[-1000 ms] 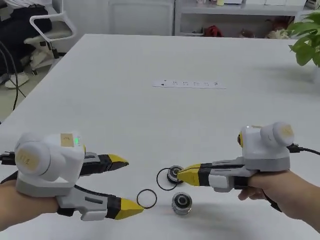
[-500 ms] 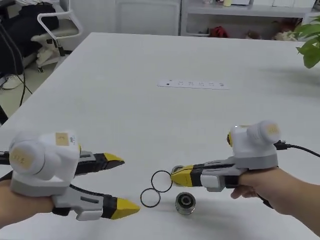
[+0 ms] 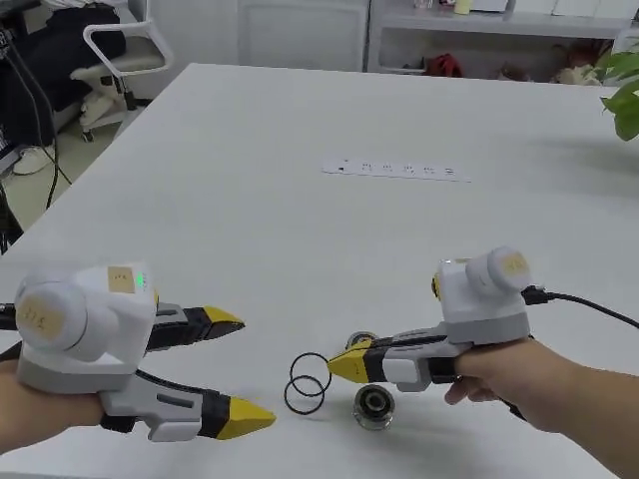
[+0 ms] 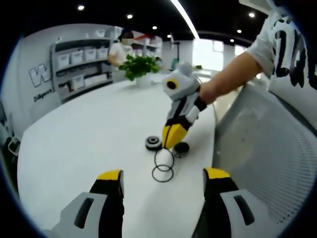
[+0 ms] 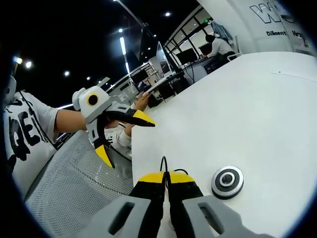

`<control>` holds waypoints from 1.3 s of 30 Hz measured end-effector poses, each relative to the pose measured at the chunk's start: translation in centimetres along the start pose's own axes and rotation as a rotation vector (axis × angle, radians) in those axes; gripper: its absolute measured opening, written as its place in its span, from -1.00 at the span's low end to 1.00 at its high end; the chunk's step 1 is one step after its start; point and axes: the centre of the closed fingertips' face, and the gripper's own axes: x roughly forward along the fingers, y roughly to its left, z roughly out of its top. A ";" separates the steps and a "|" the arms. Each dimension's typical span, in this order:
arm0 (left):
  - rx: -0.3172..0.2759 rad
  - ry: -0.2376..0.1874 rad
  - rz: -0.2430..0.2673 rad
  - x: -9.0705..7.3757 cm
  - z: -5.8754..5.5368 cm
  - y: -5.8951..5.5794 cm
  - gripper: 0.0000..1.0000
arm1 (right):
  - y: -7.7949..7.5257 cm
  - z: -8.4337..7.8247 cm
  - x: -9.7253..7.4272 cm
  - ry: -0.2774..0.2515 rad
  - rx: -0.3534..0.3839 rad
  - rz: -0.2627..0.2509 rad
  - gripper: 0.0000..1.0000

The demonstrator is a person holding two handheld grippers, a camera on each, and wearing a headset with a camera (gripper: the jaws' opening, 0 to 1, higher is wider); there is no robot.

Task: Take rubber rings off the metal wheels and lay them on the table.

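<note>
Two black rubber rings lie close together near the table's front edge. My right gripper (image 3: 334, 366) (image 5: 166, 174) is shut on the rim of the farther ring (image 3: 312, 367) (image 4: 163, 157), whose thin edge rises between the yellow tips. The nearer ring (image 3: 303, 396) (image 4: 162, 174) lies flat and loose. One metal wheel (image 3: 373, 404) (image 4: 181, 148) (image 5: 227, 181) stands just in front of the right gripper. A second wheel (image 3: 357, 342) (image 4: 153, 143) peeks out behind it. To the left of the rings, my left gripper (image 3: 240, 367) (image 4: 163, 174) is wide open and holds nothing.
A white power strip (image 3: 396, 170) lies mid-table, far from the work. An office chair (image 3: 120, 55) stands off the back left corner and a potted plant (image 3: 624, 90) at the right edge. The table's front edge runs just below both hands.
The right gripper has drawn its ring leftward, away from the farther wheel, so it now overlaps the loose ring. The left gripper has stayed open in place.
</note>
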 end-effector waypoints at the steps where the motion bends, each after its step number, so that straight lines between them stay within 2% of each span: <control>1: -0.001 0.000 0.000 0.0 0.0 0.0 0.31 | 0.0 -0.1 0.2 0.005 0.003 0.000 -1.00; 8: 0.000 0.002 0.004 -0.2 -0.1 -0.2 0.31 | -0.1 -0.7 1.0 0.034 0.010 -0.007 -1.00; 23: -0.004 0.010 0.005 -0.3 -0.4 -0.1 0.31 | -0.7 -1.5 1.6 0.046 0.059 -0.016 -1.00; 39: -0.006 0.027 -0.002 0.0 -0.9 -0.3 0.31 | -1.8 -2.5 1.5 0.056 0.082 -0.066 -1.00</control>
